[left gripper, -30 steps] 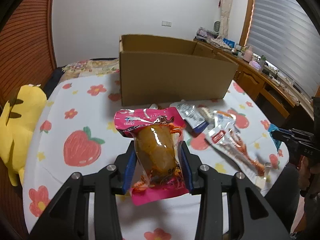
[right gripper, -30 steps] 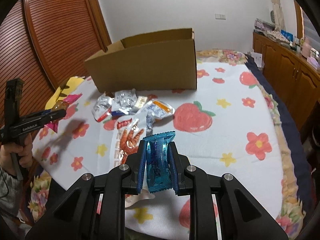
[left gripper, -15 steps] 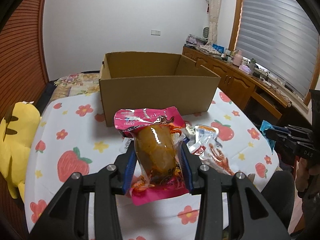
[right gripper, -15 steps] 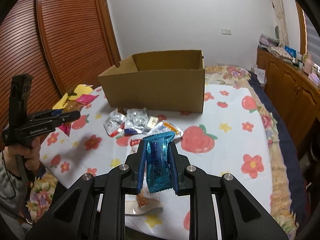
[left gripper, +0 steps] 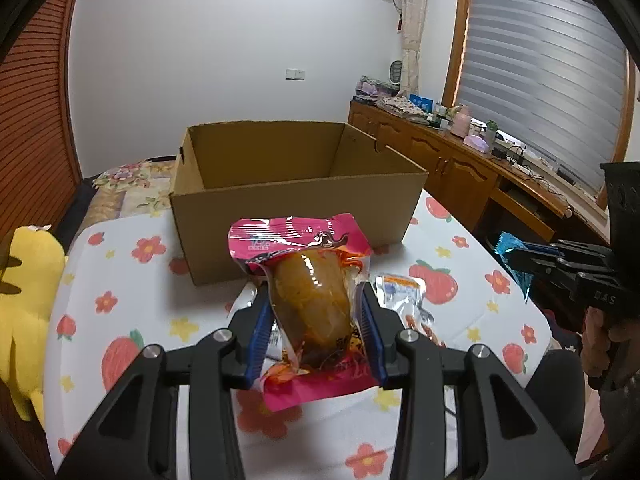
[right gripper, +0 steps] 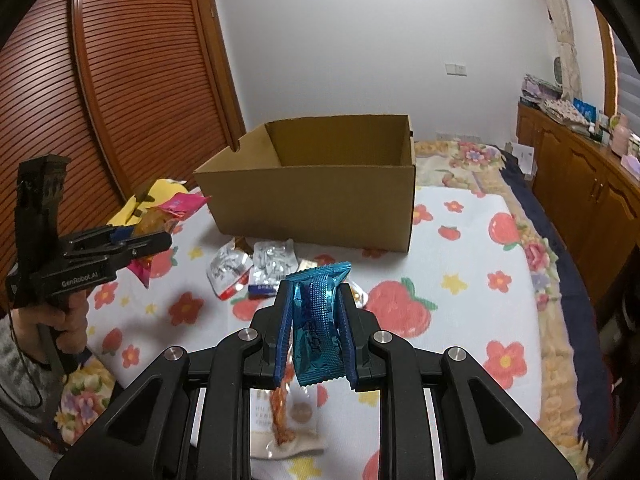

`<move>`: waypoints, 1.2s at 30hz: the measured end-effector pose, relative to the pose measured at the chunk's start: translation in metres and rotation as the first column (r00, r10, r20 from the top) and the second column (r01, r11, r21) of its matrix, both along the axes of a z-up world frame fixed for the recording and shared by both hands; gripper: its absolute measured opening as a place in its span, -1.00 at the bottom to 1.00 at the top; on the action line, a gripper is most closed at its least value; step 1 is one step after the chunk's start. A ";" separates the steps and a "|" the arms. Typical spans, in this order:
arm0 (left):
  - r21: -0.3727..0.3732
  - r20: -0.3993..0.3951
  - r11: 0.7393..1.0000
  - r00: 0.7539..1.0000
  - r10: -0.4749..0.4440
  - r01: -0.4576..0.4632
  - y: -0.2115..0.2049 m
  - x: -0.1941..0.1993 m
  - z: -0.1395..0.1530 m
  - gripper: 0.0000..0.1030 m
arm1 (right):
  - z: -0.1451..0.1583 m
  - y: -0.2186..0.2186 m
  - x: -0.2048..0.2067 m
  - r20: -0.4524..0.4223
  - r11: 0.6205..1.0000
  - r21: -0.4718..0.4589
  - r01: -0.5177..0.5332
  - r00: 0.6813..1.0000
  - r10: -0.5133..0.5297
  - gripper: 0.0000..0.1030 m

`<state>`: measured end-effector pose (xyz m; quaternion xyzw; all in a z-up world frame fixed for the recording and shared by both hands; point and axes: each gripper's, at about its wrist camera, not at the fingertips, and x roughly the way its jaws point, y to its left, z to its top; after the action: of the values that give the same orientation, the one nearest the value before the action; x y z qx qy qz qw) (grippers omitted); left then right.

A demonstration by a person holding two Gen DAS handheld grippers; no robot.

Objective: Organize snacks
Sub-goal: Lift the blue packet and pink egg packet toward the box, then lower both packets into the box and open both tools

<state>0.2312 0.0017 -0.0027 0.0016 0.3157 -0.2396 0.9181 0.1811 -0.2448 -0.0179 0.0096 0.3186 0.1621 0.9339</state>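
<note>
My left gripper [left gripper: 314, 316] is shut on a pink snack pouch [left gripper: 308, 280] with an orange-brown piece inside, held above the bed in front of the open cardboard box [left gripper: 296, 196]. My right gripper [right gripper: 316, 328] is shut on a blue foil packet [right gripper: 316, 312], also held up before the box [right gripper: 320, 196]. The box looks empty as far as its inside shows. Each gripper shows in the other view: the right one [left gripper: 516, 252] at the right edge, the left one [right gripper: 160, 236] at the left.
Several loose snack packets [right gripper: 256, 268] lie on the flowered bedsheet [right gripper: 460, 280] in front of the box, one [right gripper: 288, 420] under my right gripper. A yellow plush [left gripper: 24, 300] lies at the left. A wooden cabinet [left gripper: 480, 168] stands at the right.
Both grippers have risen with their packets, so the views now look down into the box's open top. The grips have not changed.
</note>
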 end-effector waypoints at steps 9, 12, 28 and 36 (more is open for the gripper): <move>-0.003 0.040 1.000 0.999 0.012 -0.012 -0.003 0.062 0.018 -0.24 | 0.027 0.013 0.063 0.070 0.998 -0.030 -0.050 0.996 0.052 -0.61; -0.007 0.052 1.000 0.998 0.028 -0.028 0.001 0.086 0.025 -0.24 | 0.035 0.017 0.091 0.094 0.997 -0.044 -0.065 0.993 0.069 -0.61; -0.071 0.044 0.997 0.998 0.042 -0.039 -0.004 0.176 0.024 -0.23 | 0.017 0.024 0.209 0.052 0.995 -0.026 -0.098 0.994 0.100 -0.61; -0.026 0.015 0.999 0.999 0.036 -0.036 -0.015 0.192 0.010 -0.22 | -0.001 0.023 0.222 0.011 0.996 -0.034 -0.087 0.996 0.087 -0.60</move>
<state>0.4227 -0.0133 0.0069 -0.0140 0.3052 -0.2271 0.9247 0.4035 -0.2217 -0.0189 -0.0210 0.3156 0.1973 0.9279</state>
